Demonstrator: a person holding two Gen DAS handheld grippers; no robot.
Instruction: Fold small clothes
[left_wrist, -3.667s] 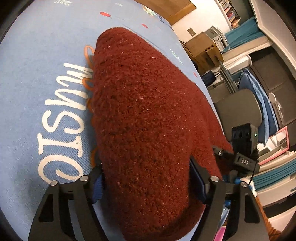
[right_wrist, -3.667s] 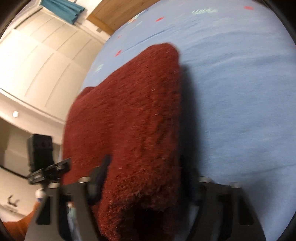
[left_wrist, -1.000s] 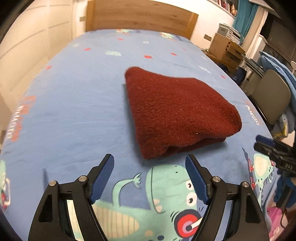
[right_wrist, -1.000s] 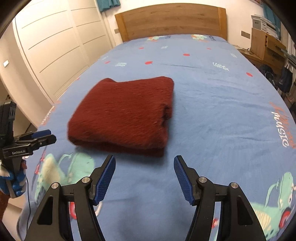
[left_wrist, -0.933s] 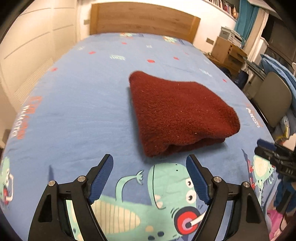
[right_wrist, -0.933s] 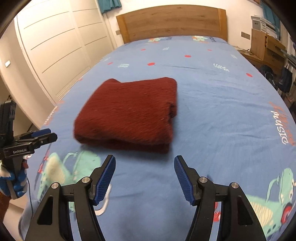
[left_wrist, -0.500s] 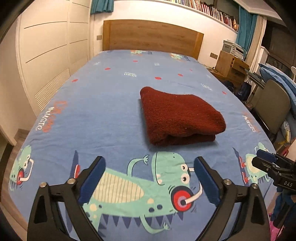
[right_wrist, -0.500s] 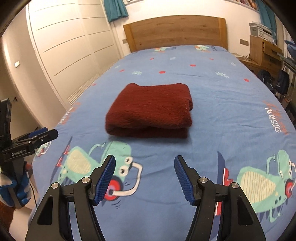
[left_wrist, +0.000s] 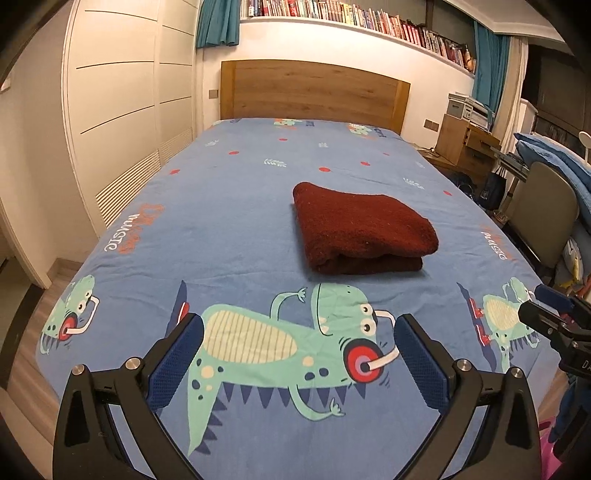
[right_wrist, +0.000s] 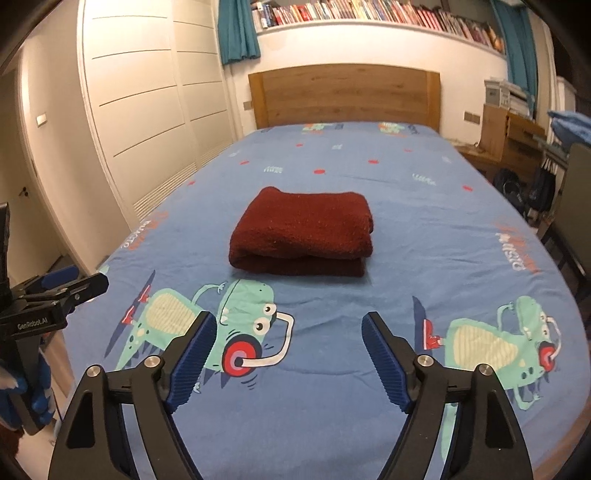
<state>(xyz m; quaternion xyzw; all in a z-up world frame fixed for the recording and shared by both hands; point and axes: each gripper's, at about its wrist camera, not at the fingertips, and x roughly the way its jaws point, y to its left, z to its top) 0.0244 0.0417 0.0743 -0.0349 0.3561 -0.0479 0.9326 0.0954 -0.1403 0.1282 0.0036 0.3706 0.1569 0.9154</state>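
A dark red fuzzy garment (left_wrist: 360, 234) lies folded into a thick rectangle on the blue bedspread (left_wrist: 229, 221), near the middle of the bed. It also shows in the right wrist view (right_wrist: 304, 236). My left gripper (left_wrist: 297, 328) is open and empty, well back from the garment near the foot of the bed. My right gripper (right_wrist: 288, 325) is open and empty, also back from the garment. The right gripper shows at the right edge of the left wrist view (left_wrist: 554, 317), and the left gripper at the left edge of the right wrist view (right_wrist: 51, 299).
The bedspread has green dinosaur prints (left_wrist: 295, 332). A wooden headboard (left_wrist: 314, 92) stands at the far end. White wardrobe doors (left_wrist: 122, 110) line the left side. A chair (left_wrist: 543, 214) and a wooden cabinet (left_wrist: 465, 144) stand to the right of the bed.
Both grippers let go of the red garment, which now lies folded on the bed. Both have pulled back and up, away from it toward the foot of the bed.
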